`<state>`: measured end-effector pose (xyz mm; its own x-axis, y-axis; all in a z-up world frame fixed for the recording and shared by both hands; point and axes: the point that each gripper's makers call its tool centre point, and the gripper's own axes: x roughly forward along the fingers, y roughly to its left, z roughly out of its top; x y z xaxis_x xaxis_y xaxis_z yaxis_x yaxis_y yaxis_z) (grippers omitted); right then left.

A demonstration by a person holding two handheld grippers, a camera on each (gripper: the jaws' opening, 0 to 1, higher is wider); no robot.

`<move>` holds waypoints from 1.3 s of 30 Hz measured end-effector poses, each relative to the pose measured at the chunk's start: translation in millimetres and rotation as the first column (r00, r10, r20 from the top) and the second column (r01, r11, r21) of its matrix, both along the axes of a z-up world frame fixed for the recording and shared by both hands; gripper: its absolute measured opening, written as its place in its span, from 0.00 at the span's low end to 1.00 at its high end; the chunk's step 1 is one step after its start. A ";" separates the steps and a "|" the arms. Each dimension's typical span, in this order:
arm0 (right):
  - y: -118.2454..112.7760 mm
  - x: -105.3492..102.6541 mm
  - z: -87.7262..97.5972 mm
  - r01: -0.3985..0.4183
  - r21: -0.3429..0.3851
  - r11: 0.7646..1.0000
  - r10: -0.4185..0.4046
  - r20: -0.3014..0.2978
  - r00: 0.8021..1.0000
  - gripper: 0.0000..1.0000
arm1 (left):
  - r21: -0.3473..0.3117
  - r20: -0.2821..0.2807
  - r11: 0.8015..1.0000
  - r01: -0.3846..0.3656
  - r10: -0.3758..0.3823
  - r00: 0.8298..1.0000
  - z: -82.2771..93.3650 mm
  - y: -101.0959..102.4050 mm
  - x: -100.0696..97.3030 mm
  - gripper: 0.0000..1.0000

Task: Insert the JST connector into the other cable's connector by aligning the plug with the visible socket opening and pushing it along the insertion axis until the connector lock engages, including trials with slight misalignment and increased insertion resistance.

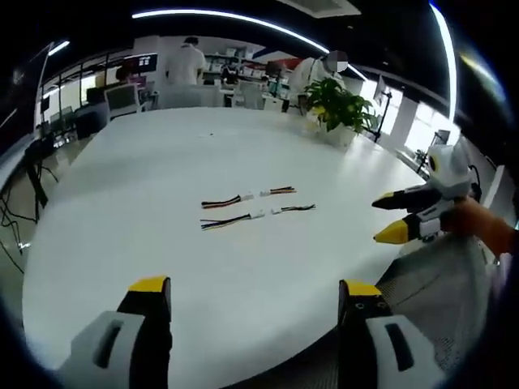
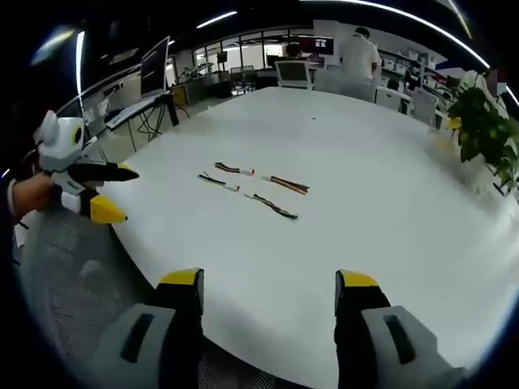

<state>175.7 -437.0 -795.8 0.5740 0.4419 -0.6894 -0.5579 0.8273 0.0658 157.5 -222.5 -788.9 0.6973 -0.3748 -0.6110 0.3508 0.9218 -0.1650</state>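
White desk [image 1: 162,203] carries 4 JST cables [image 1: 251,207] mid-surface, unmated, plugs facing sockets. Left gripper [image 1: 251,304] and right gripper [image 2: 268,296] fingers released, empty, well apart from cables. Insertion not yet started.

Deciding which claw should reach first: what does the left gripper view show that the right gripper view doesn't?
Left gripper view: the right claw sits at the right edge, open, held by a hand. Right gripper view: the left claw sits at the left edge, open, and a monitor stands on a side desk. Both: the white table, four short JST cables lying on it as two pairs end to end, none gripped, a potted plant, and a person in white beyond the table.
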 end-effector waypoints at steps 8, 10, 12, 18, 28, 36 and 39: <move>2.0 -1.3 -1.5 -0.014 0.002 1.000 0.014 -0.009 1.000 0.63 | 0.002 0.000 1.000 0.016 -0.016 1.000 0.1 -3.9 -1.0 0.82; 2.0 -1.2 -2.2 -0.014 -0.001 1.000 0.014 -0.011 1.000 0.63 | 0.006 -0.004 1.000 0.022 -0.022 1.000 -1.0 -4.4 -1.5 0.82; 1.3 -0.9 -2.5 -0.009 -0.002 1.000 0.009 -0.013 1.000 0.63 | 0.010 -0.006 1.000 0.026 -0.026 1.000 -1.7 -4.6 -1.9 0.82; 1.5 -1.8 -3.1 -0.010 -0.002 1.000 0.010 -0.018 1.000 0.63 | 0.019 -0.022 0.999 0.039 -0.039 0.999 -5.1 -6.3 -3.5 0.82; 7.5 -4.2 -1.8 -0.047 0.002 0.999 0.047 -0.013 0.999 0.61 | 0.029 -0.055 0.999 0.025 -0.024 0.998 -12.1 -3.1 -3.7 0.82; 6.9 -4.5 -5.9 -0.040 0.014 0.999 0.041 -0.041 0.998 0.61 | 0.033 -0.045 0.999 0.022 -0.021 0.999 -9.9 -1.0 1.7 0.81; 10.2 -4.6 -5.1 -0.047 0.031 0.998 0.048 -0.045 0.998 0.60 | 0.026 -0.032 0.999 0.031 -0.030 0.999 -7.7 -0.5 6.3 0.82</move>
<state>171.1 -426.8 -800.9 0.5199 0.4886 -0.7007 -0.5926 0.7971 0.1162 163.8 -223.0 -796.6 0.6657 -0.3792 -0.6427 0.3738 0.9149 -0.1526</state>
